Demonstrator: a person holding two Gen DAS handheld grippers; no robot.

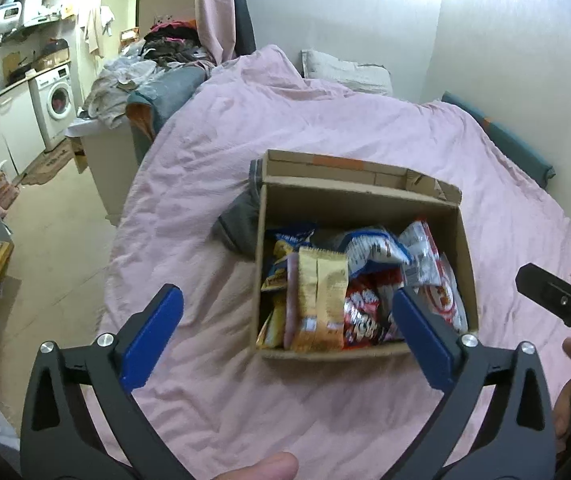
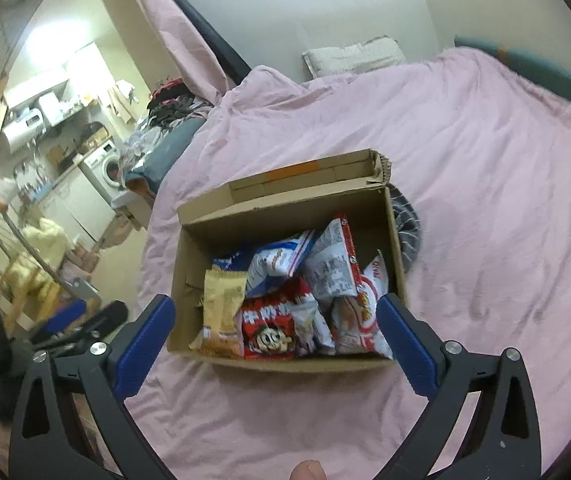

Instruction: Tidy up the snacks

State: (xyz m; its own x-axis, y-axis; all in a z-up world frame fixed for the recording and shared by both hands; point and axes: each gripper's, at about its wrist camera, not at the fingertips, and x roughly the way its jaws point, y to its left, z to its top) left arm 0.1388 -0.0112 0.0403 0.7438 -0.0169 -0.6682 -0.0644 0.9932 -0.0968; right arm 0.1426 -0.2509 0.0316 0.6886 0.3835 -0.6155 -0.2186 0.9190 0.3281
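2 claws are up over the bed, both spread wide and holding nothing: the left claw (image 1: 287, 312) hangs just short of the cardboard box (image 1: 365, 204), and the right claw (image 2: 275, 322) frames the same box from the other side. The snacks sit inside it, packed tight. A gold packet (image 1: 321, 300) stands on end beside a red-and-silver packet (image 1: 365, 312), with blue-and-white bags (image 2: 281, 260) crumpled behind. Risks, as I read it: those films are glossy and slick, so a shallow pinch could slide off, and a deep one could crush whatever is brittle inside. The pink duvet (image 1: 325, 120) is soft and wrinkled, so pushing down on a box wall could tip or skid the whole carton. Its torn back flap (image 2: 309, 176) looks flimsy, and a dark grey cloth (image 1: 241, 220) is bunched against the box's side.
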